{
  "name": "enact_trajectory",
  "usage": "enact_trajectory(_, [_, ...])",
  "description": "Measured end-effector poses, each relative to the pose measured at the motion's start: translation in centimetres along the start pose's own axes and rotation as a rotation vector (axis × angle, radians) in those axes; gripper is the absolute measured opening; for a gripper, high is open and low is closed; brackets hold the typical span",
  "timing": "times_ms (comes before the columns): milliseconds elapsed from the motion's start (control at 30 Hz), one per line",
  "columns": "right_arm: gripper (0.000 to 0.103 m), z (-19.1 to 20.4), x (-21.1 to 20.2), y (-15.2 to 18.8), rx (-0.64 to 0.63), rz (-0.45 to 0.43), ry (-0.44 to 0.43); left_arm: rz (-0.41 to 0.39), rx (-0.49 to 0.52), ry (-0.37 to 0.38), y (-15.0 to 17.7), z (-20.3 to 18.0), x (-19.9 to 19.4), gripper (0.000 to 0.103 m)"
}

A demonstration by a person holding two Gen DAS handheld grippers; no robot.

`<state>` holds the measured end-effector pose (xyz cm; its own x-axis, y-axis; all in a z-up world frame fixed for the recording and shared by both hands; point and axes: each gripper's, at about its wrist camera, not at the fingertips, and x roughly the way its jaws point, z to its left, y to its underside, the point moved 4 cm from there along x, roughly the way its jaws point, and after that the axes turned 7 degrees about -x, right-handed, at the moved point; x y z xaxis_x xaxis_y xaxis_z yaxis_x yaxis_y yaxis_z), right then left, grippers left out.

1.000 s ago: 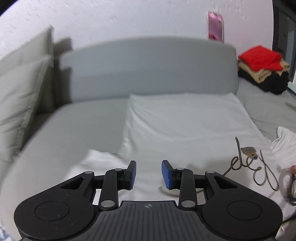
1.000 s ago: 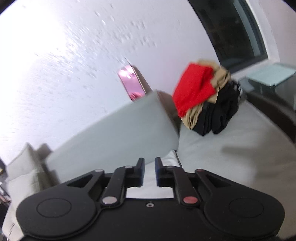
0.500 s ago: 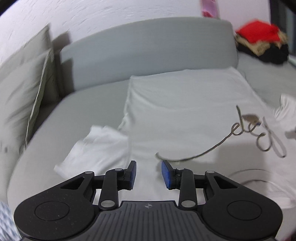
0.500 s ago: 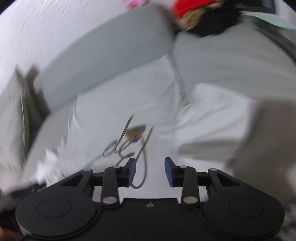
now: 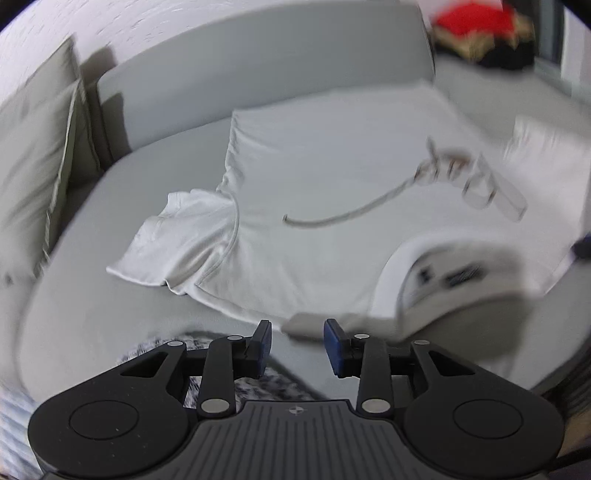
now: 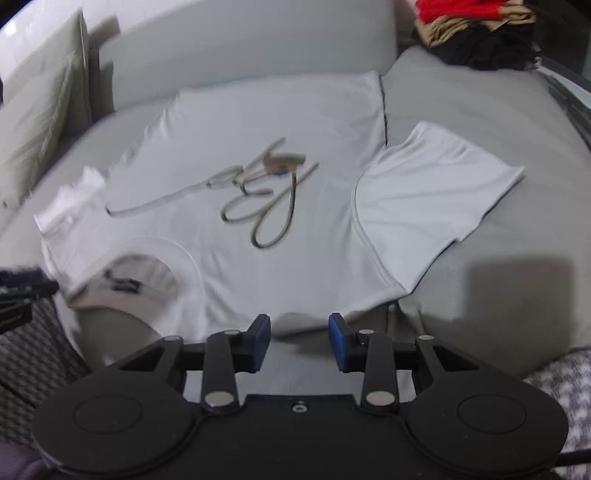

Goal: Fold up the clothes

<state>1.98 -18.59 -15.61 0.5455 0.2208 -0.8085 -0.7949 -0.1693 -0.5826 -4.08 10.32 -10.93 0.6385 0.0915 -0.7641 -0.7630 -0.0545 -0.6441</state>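
A white T-shirt [image 6: 258,155] with a looping script print lies spread flat on a grey sofa seat [image 6: 498,122], collar toward me. It also shows in the left wrist view [image 5: 332,184], with its left sleeve [image 5: 177,240] rumpled. Its right sleeve [image 6: 436,184] lies flat. My left gripper [image 5: 297,345] is open and empty, just in front of the shirt's shoulder edge, left of the collar [image 5: 443,273]. My right gripper [image 6: 299,338] is open and empty at the shirt's near edge, right of the collar [image 6: 147,273].
A pile of folded clothes, red on tan on black [image 6: 476,29], sits at the far right of the sofa. Beige cushions [image 5: 33,166] stand at the left. The sofa backrest [image 5: 258,62] runs behind the shirt. A patterned rug [image 6: 565,380] lies below the seat edge.
Both grippers have pulled back toward the sofa's front edge and tilted down, so the whole shirt now shows. The right gripper has opened from nearly shut.
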Motion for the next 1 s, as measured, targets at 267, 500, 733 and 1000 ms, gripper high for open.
enact_trajectory(267, [0.021,3.6,2.5,-2.5,0.044,-0.040,-0.146,0.081,0.011,-0.016,-1.4,-3.9,4.7,0.040])
enact_trajectory(500, [0.026,3.8,0.8,0.4,0.000,0.005,-0.222,0.066,0.138,-0.008,0.8,-5.4,1.5,0.052])
enact_trajectory(733, [0.056,-4.9,-2.0,-0.3,0.375,-0.124,-0.170,0.064,0.060,0.052,-2.2,-5.5,1.8,0.054])
enact_trajectory(1000, [0.053,-13.4,-3.9,-0.5,0.628,-0.265,-0.039,0.053,0.155,0.197,-5.2,-12.4,2.9,0.051])
